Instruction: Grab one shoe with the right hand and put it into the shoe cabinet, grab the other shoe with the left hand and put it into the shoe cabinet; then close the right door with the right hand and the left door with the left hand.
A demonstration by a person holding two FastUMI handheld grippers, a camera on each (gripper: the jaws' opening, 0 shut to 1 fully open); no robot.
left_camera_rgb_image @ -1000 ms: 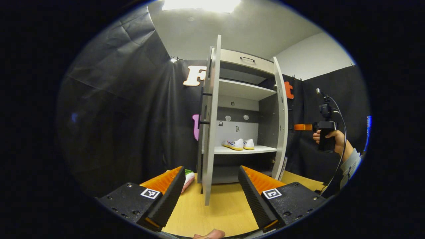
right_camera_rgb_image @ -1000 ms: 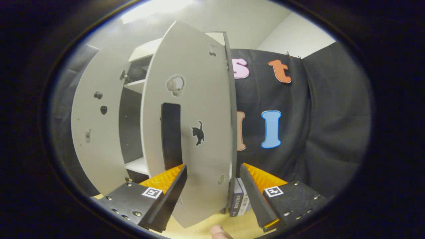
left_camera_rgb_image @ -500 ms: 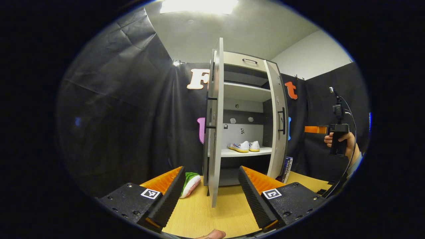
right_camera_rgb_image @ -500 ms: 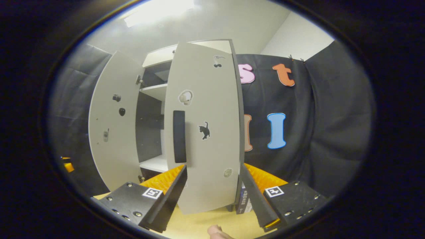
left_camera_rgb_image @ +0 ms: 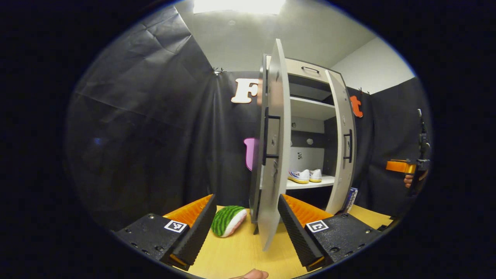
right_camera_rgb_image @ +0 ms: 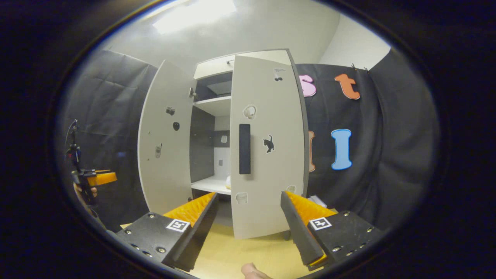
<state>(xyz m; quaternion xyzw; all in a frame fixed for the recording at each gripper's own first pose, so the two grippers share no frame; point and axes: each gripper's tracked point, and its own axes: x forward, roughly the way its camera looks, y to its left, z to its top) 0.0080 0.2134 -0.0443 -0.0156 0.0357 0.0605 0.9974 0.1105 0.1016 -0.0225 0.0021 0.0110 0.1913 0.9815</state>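
Note:
A pair of white shoes stands on the middle shelf of the grey shoe cabinet. In the left gripper view the left door hangs wide open and edge-on, its lower edge in line with the gap of my open left gripper, neither finger touching it. The right door is partly swung in. In the right gripper view that right door, with its black handle, stands just ahead of my open right gripper. The left door stays open, and a bit of one shoe shows behind the right door.
A watermelon-shaped toy lies on the wooden table left of the cabinet. Books lean against the cabinet's right side. The other gripper and the hand holding it show far right and far left.
The right door has swung further towards shut and my right gripper has drawn back from it. My left gripper has shifted leftwards around the left door, whose edge now lines up with its gap.

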